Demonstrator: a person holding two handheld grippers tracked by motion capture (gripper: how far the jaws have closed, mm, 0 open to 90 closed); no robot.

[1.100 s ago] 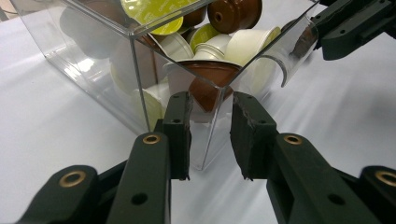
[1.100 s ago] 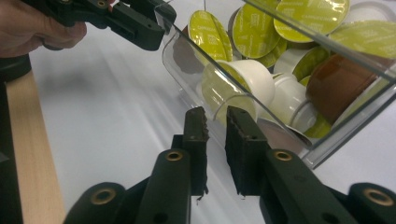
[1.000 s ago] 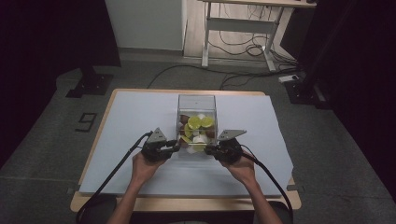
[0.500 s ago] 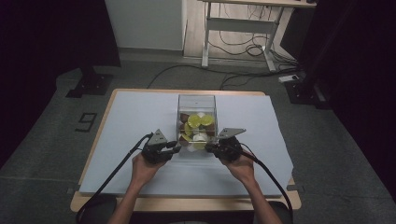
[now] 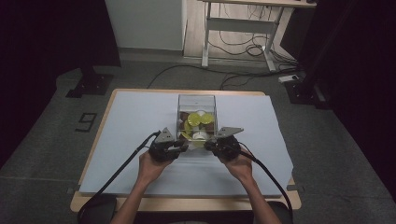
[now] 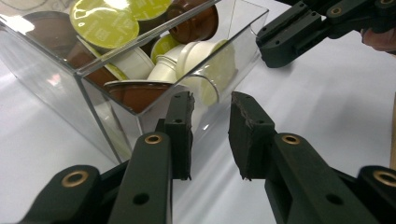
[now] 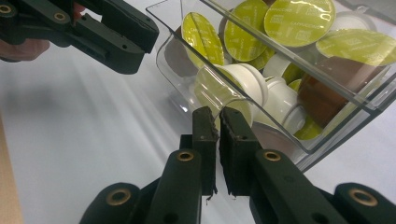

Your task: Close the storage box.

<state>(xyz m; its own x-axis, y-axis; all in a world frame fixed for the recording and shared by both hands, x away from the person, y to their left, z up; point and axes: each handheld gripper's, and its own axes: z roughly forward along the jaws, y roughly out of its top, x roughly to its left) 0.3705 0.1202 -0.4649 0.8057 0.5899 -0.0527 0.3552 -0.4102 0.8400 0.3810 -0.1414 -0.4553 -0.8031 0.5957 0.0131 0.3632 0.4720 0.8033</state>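
A clear plastic box [image 5: 196, 99] stands mid-table on the white sheet, holding several coffee capsules [image 5: 198, 119] with yellow-green, brown and white tops. My left gripper [image 5: 182, 146] is at the box's near left corner. In the left gripper view the gripper [image 6: 210, 122] is open, its jaws a finger-width apart just before the box wall [image 6: 107, 102], with nothing between them. My right gripper [image 5: 208, 145] is at the near right corner. In the right gripper view this gripper [image 7: 218, 120] is shut to a thin slit, tips at the low wall of the box [image 7: 177, 70].
The white sheet [image 5: 135, 121] covers the wooden table, whose edge [image 5: 187, 204] shows at the front. A cable [image 5: 116, 172] trails from each gripper toward the front corners. On the floor beyond the table stand desk legs [image 5: 208, 37] and loose wires.
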